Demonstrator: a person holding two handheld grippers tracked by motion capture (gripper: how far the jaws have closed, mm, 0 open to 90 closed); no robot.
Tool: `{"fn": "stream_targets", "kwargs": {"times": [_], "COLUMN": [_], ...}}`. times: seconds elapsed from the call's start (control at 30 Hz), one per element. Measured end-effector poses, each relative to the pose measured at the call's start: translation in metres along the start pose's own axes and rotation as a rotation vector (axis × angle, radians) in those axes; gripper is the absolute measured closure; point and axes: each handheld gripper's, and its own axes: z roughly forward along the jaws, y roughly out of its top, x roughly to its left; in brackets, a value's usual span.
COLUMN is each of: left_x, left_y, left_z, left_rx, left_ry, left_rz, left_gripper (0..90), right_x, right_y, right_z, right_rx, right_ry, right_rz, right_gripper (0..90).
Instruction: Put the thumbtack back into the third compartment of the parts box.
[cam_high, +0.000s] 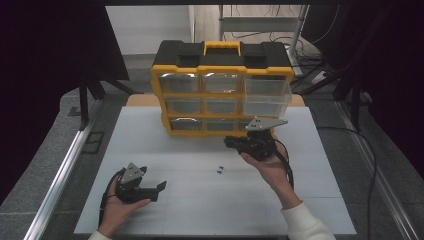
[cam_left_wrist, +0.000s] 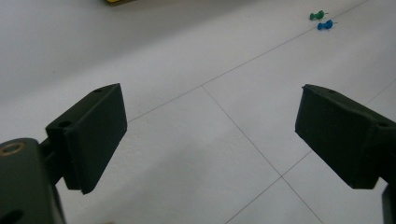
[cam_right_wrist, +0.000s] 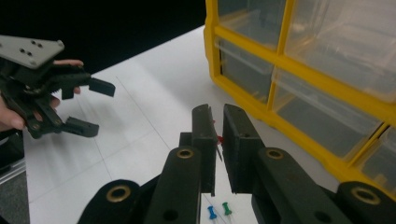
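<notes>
Right tool (cam_right_wrist: 218, 140), centre-right of the high view before the yellow drawer cabinet (cam_high: 222, 90), pinches a red pushpin (cam_right_wrist: 217, 141) – blue pushpin (cam_high: 219, 172) and green pushpin (cam_high: 221, 168) lie mid-worktop (cam_high: 200, 210); left tool (cam_high: 159, 191) – lower left – gapes wide, holding nothing

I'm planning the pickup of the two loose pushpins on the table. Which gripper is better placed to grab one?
Left, probably. The left gripper is open with nothing between its jaws, pointing toward the green pushpin and blue pushpin. The right gripper is already shut on a red pushpin near the drawer cabinet.
</notes>
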Motion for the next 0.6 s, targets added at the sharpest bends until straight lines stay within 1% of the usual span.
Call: {"fn": "stream_targets", "kwargs": {"times": [0.03,0.23,0.27,0.3,0.33,0.4,0.47,0.5,0.53,0.6], "left_x": [0.000,0.000,0.000,-0.001,-0.001,-0.001,0.000,0.000,0.000,0.000], "left_y": [0.000,0.000,0.000,0.000,0.000,0.000,0.000,0.000,0.000,0.000], "left_z": [0.000,-0.001,-0.001,-0.001,-0.001,-0.001,-0.001,-0.001,-0.001,-0.001], "left_rx": [0.000,-0.003,-0.003,-0.002,-0.002,-0.003,-0.004,-0.005,-0.005,-0.004], "left_ry": [0.000,-0.002,-0.002,-0.003,-0.003,-0.003,-0.003,-0.003,-0.002,-0.003], "left_rz": [0.000,0.000,0.000,0.000,0.001,0.000,-0.002,-0.002,-0.003,-0.003], "left_gripper": [9.4,9.3,9.3,9.3,9.3,9.3,9.3,9.3,9.3,9.3], "right_x": [0.000,0.004,0.004,0.006,0.006,0.008,0.008,0.009,0.009,0.009], "right_y": [0.000,0.015,0.015,0.020,0.020,0.028,0.030,0.035,0.035,0.042], "right_z": [0.000,-0.013,-0.013,-0.018,-0.018,-0.023,-0.025,-0.028,-0.028,-0.033], "right_rx": [0.000,-0.029,-0.029,-0.038,-0.038,-0.054,-0.055,-0.058,-0.058,-0.069], "right_ry": [0.000,-0.011,-0.011,-0.013,-0.013,-0.012,-0.015,-0.023,-0.023,-0.026], "right_rz": [0.000,-0.018,-0.018,-0.023,-0.023,-0.030,-0.035,-0.047,-0.047,-0.052], "right_gripper": [83.5,83.5,83.5,83.5,83.5,83.5,83.5,83.5,83.5,83.5]}}
